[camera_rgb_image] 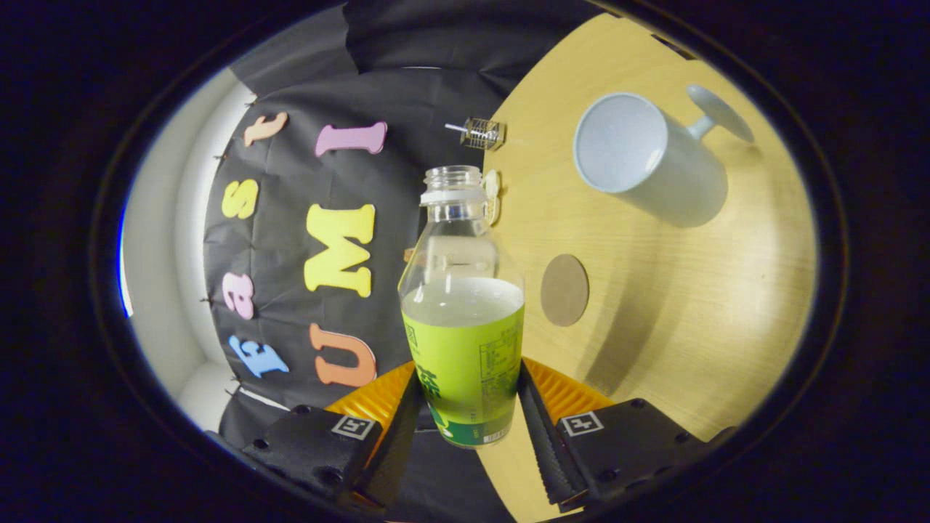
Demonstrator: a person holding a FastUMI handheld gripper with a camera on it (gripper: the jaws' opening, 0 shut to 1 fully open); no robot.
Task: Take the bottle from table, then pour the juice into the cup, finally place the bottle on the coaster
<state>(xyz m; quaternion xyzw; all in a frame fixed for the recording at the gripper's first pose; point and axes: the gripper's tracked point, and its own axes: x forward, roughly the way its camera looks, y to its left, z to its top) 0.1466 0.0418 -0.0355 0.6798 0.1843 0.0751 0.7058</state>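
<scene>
- Between the two fingers of the gripper stands the bottle, clamped from both sides: each finger presses on the lower part of its green label.
- Its cap is off; the open mouth, with a white ring under the threads, points away from the fingers.
- Pale, cloudy juice fills it to a level just above the top of the label; the clear shoulder and neck above that hold no liquid.
- Lifted off the wooden table, the bottle is seen with the whole scene rolled sideways, so the tabletop rises as a slope on the right and the black booth wall lies to the left.
- Far to the right of the bottle's neck is the cup, a pale grey mug with its handle on the far side; its mouth faces the camera and the inside looks bare, with no liquid to be seen.
- A round brown coaster lies flat on the table just right of the bottle's shoulder, nearer than the cup and apart from it.
- Beyond the bottle's mouth, at the table's far edge by the wall, sits a small clear item, too small to identify.
</scene>
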